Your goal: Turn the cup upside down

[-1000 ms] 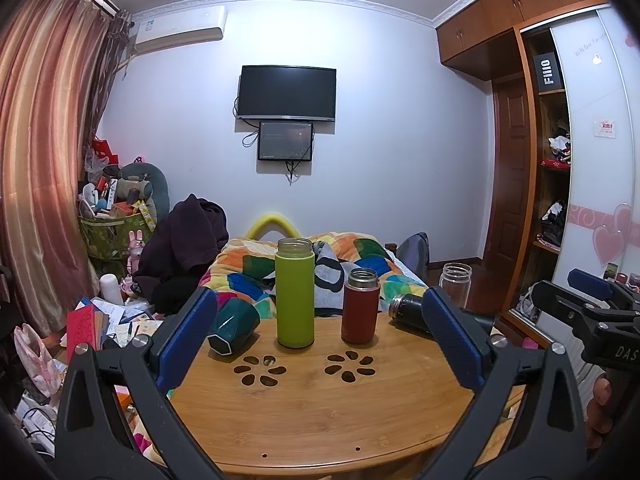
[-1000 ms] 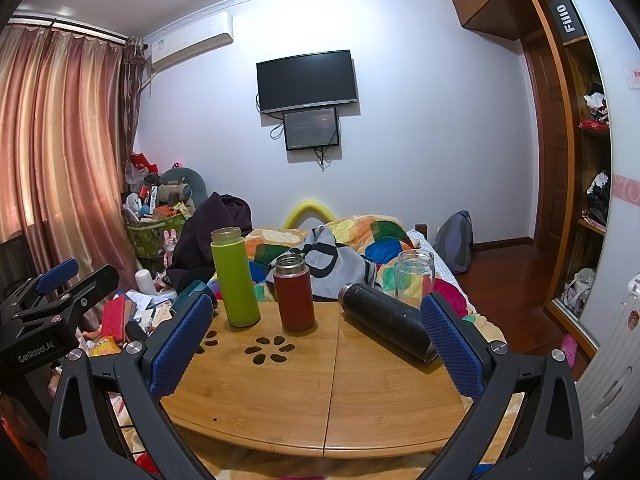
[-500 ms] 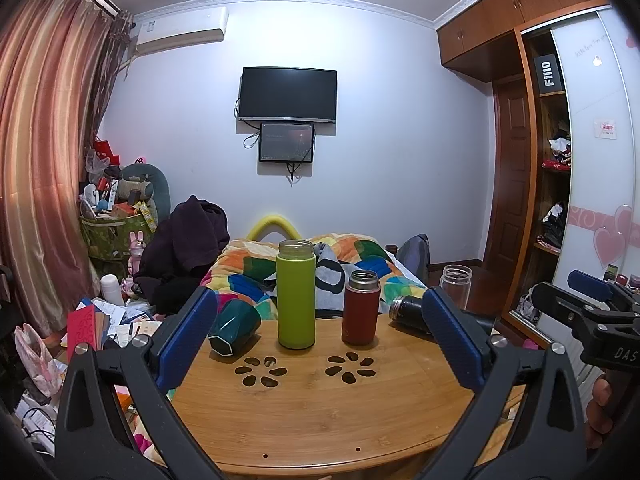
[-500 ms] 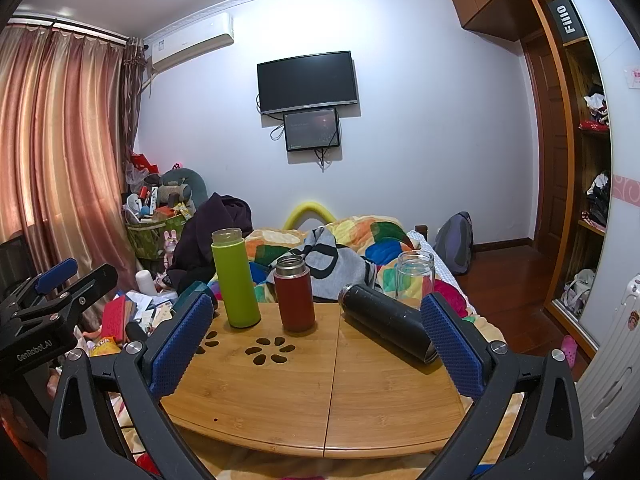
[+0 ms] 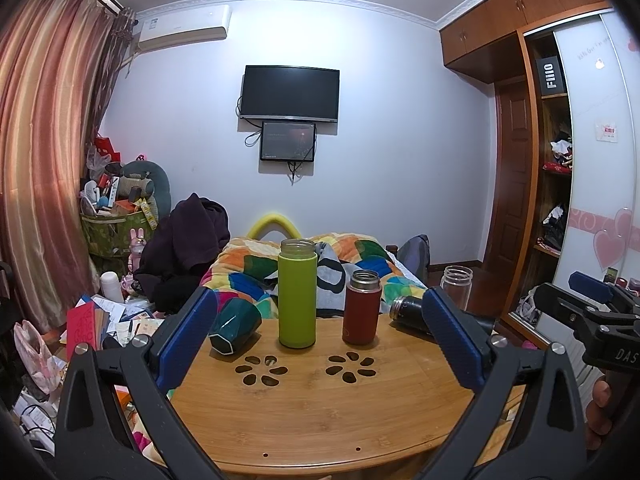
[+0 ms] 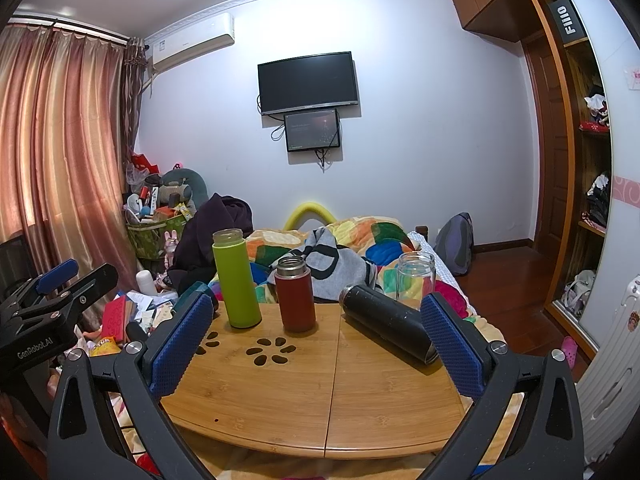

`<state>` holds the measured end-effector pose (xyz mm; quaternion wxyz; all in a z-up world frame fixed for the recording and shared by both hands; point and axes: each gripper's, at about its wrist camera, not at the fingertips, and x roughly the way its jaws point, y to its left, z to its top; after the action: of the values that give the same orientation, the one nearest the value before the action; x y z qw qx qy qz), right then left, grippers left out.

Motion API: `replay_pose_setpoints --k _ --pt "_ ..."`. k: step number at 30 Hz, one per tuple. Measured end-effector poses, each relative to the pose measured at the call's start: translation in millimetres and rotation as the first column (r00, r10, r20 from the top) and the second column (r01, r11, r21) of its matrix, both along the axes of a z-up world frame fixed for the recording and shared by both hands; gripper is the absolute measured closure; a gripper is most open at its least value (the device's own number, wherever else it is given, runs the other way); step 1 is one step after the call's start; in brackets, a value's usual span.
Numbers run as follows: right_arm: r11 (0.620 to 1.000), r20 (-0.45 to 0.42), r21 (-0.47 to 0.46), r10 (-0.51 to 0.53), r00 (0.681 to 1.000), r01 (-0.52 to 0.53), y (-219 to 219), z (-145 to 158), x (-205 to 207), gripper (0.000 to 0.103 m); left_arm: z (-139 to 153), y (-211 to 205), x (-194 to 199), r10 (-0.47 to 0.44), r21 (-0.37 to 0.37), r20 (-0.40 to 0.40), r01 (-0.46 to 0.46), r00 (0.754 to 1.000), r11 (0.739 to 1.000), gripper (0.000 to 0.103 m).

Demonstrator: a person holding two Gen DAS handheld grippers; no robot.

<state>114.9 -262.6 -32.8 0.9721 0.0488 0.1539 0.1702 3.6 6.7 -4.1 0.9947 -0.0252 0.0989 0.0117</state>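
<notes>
Progress: we have nothing flipped yet | cups: green cup (image 5: 297, 294) and red cup (image 5: 361, 307) upright mid-frame on tabletop (image 5: 320, 400) | left hand-held gripper (image 5: 320, 344) wide open, empty | right hand-held gripper (image 6: 316, 344) wide open, empty

A black box (image 5: 551, 73) on the wardrobe shelf reads "FiiO". The left gripper (image 6: 52, 304) body reads "GenRobot.AI". The right gripper (image 5: 600, 320) shows only "DAS".
</notes>
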Motion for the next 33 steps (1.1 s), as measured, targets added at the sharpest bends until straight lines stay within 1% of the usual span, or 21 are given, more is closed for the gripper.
replay_pose_setpoints --k 17,20,23,26,28,31,33 --pt "1.000 -0.003 -0.001 0.003 1.000 -0.003 0.2 -0.5 0.1 0.000 -1.0 0.9 2.4 -0.001 -0.002 -0.007 0.001 1.000 1.000 0.000" --pt "1.000 -0.008 -0.002 0.004 1.000 -0.004 0.8 -2.2 2.4 0.000 -3.9 1.5 7.0 0.001 -0.001 -0.018 -0.001 1.000 1.000 0.000" --pt "1.000 -0.019 0.000 0.004 1.000 -0.004 1.3 -6.1 5.9 0.000 -7.4 2.7 19.0 -0.023 -0.003 -0.035 0.023 0.999 1.000 0.000" --pt "1.000 -0.034 0.008 0.001 0.999 -0.001 -1.5 -11.4 10.8 0.000 -15.7 7.1 50.4 -0.028 -0.004 -0.085 0.027 0.996 1.000 0.000" --pt "1.000 -0.048 0.013 -0.003 0.999 0.003 -5.3 -15.5 15.4 0.000 -24.1 11.1 81.3 -0.039 -0.016 -0.141 0.037 0.989 0.999 0.000" --pt "1.000 -0.072 0.022 -0.010 0.997 0.011 -12.1 -23.0 24.6 0.000 -41.5 14.9 133.2 -0.036 -0.012 -0.236 0.034 0.971 0.999 0.000" --pt "1.000 -0.086 0.024 -0.017 0.996 0.019 -16.0 -27.8 30.4 0.000 -54.7 17.2 169.0 -0.009 0.012 -0.289 0.013 0.957 1.000 0.000"
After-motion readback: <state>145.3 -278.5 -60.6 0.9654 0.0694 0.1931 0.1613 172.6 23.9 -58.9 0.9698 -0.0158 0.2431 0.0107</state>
